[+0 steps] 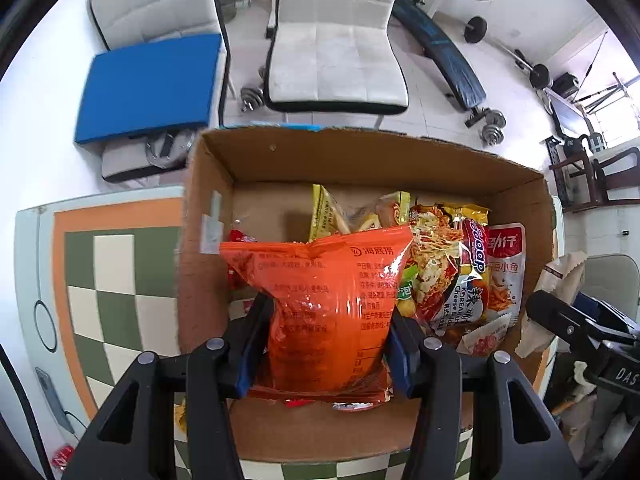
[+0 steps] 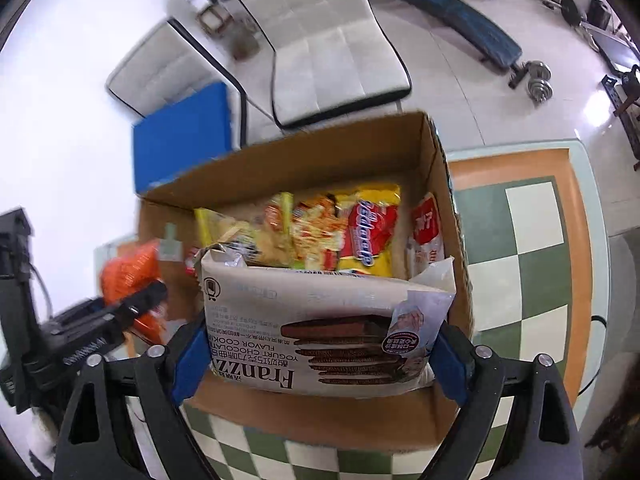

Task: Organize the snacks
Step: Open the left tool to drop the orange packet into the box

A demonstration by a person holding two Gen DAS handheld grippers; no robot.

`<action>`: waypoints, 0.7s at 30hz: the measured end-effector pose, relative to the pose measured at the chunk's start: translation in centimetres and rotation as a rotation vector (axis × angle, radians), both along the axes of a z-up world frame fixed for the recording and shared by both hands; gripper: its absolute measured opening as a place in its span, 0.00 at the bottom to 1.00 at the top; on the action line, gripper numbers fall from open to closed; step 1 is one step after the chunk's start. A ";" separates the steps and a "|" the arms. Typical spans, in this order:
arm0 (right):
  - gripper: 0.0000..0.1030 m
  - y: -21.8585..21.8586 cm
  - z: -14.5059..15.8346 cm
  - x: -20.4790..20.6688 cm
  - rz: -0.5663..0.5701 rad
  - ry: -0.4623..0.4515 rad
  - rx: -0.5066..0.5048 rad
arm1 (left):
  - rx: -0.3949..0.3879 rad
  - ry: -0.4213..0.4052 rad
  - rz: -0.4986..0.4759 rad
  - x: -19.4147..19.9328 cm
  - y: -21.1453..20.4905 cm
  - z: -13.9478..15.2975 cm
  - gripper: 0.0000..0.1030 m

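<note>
My left gripper (image 1: 326, 344) is shut on an orange snack bag (image 1: 324, 300), held upright above the open cardboard box (image 1: 360, 160). My right gripper (image 2: 316, 352) is shut on a beige Franzzi cookie pack (image 2: 320, 316) above the near side of the same box (image 2: 320, 148). Inside the box lie a yellow and red noodle packet (image 1: 452, 272), a yellow bag (image 1: 324, 212) and a white and red fish snack pouch (image 1: 506, 272). The noodle packet (image 2: 368, 232) and the pouch (image 2: 426, 236) also show in the right wrist view. The orange bag (image 2: 128, 272) appears blurred at its left.
The box stands on a table with a green and cream checkered cloth (image 1: 108, 280) with an orange border. Beyond it are two white chairs (image 1: 336, 40), a blue cushion (image 1: 148, 84), a weight bench (image 1: 440, 48) and dumbbells (image 1: 492, 128). A red can (image 1: 62, 456) sits at the lower left.
</note>
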State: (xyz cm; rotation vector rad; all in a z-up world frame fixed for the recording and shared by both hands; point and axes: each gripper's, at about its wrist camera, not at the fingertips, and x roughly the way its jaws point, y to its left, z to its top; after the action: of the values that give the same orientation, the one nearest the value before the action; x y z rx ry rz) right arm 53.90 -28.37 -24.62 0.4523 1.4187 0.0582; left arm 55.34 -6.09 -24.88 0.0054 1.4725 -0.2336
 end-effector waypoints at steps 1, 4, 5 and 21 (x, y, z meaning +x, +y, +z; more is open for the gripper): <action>0.95 -0.1 -0.4 0.2 0.003 0.000 -0.020 | -0.003 0.007 0.000 0.2 -0.1 -0.3 0.48; 0.96 0.2 -1.1 0.6 0.010 -0.004 -0.052 | -0.020 -0.002 0.002 0.4 -0.3 -0.2 0.60; 0.97 0.2 -1.2 0.4 0.008 0.000 -0.053 | -0.027 -0.011 0.005 0.7 -0.3 -0.3 0.68; 1.00 3.0 -1.7 -0.5 0.103 0.033 -0.118 | 0.013 -0.099 -0.046 -2.3 0.2 2.2 0.94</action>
State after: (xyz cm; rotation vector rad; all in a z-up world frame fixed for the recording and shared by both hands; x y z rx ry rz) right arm 53.45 -25.39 -26.28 0.2838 1.4683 0.0496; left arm 53.09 -5.88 -22.67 0.0605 1.3760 -0.2576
